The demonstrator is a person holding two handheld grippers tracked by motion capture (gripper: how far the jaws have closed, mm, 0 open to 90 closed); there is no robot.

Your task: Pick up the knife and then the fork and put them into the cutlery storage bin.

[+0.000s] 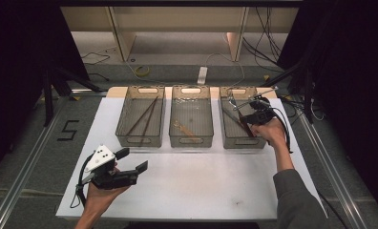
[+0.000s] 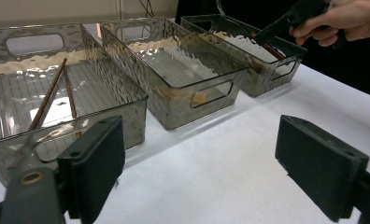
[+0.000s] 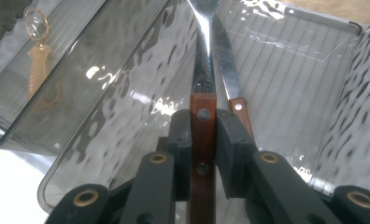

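Over right bin: right tool point(image 1: 250, 106) sits above the right bin point(image 1: 258, 141), held by the right hand point(image 1: 271, 130)
Right tool state: pads pressed onto a wooden-handled utensil point(image 3: 202, 126), pinching its brown handle at the riveted part; metal shaft runs up and away from the pads
Utensil position: in the high view its metal end point(image 1: 266, 90) points up-right past the bin's far rim, handle end down at the tool; utensil is lifted, tilted, over the right bin
Second utensil: another wooden-handled piece point(image 3: 233, 91) lies in the same bin just beside the gripped one, resting on the bin floor; cannot tell if the two touch
Left tool: left tool point(image 1: 135, 160) hovers over bare white tabletop point(image 1: 201, 186) near the front-left, in the left hand point(image 1: 99, 193)
Left tool state: jaws spread wide, nothing between the pads point(image 2: 95, 161), only tabletop
Left bin: left bin point(image 1: 138, 139) holds two thin brown sticks point(image 1: 143, 117) lying lengthwise, converging toward the far end
Middle bin: middle bin point(image 1: 192, 140) holds a small pale-handled item with a round loop point(image 3: 37, 28)
Layout: three smoked-clear bins side by side at the far edge of the tabletop, well apart from the left tool
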